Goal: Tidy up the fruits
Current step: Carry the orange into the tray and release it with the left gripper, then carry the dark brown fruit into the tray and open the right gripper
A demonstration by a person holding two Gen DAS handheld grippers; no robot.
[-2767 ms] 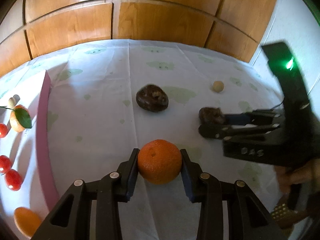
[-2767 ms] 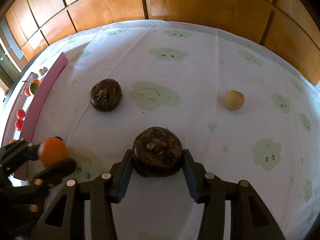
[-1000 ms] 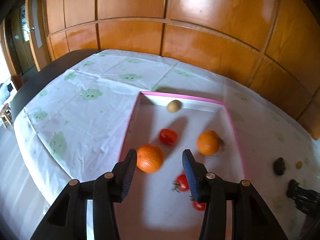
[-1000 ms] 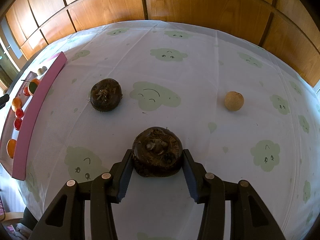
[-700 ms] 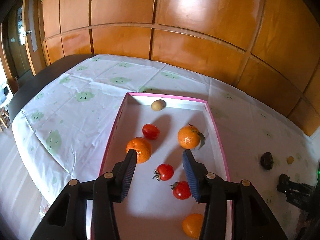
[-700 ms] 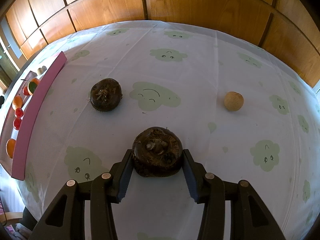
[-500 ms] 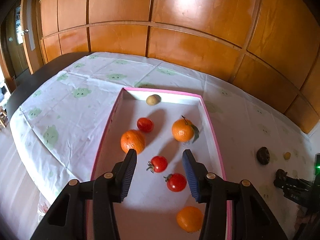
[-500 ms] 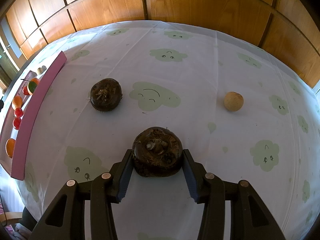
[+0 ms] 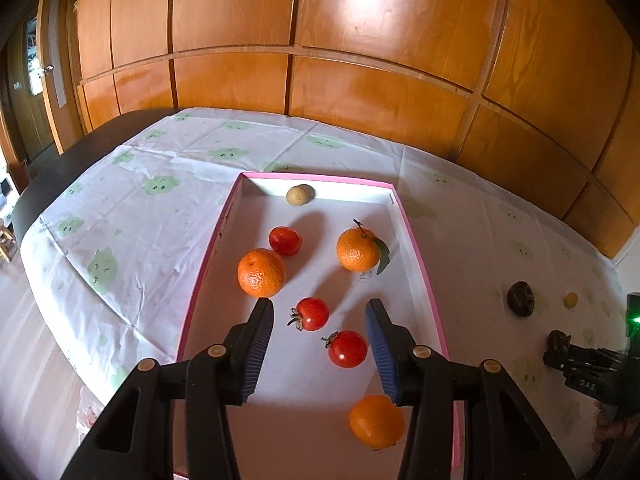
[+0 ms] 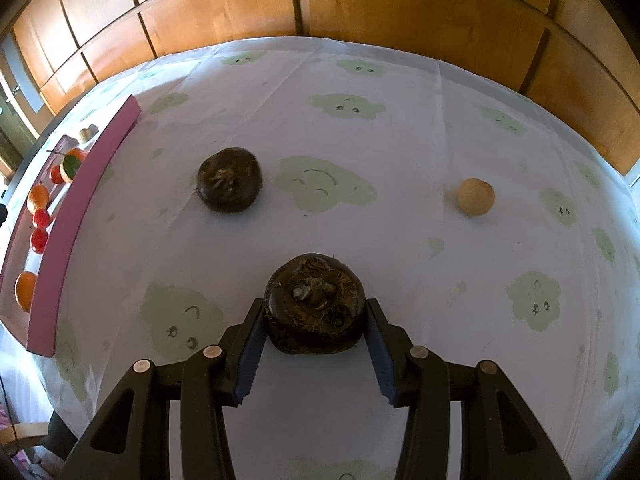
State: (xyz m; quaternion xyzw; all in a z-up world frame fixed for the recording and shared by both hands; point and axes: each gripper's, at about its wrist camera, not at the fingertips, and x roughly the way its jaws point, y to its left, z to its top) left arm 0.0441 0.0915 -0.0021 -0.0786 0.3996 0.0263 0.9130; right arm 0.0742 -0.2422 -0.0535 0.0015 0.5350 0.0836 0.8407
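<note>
While hovering above pink tray (image 9: pixel 416 240) of oranges and tomatoes, left gripper (image 9: pixel 319 334) spread, empty; right gripper (image 10: pixel 315 334) clamping dark, rough, flattened fruit (image 10: pixel 315 304)

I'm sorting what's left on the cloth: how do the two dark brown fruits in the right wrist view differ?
The near dark fruit sits between the right tongs, gripped on both sides; the far dark fruit lies free on the tablecloth, closer to the pink tray. The near one shows a flat top with pale dried bits; the far one looks rounder. Both are dark brown, rough-skinned and outside the tray.
</note>
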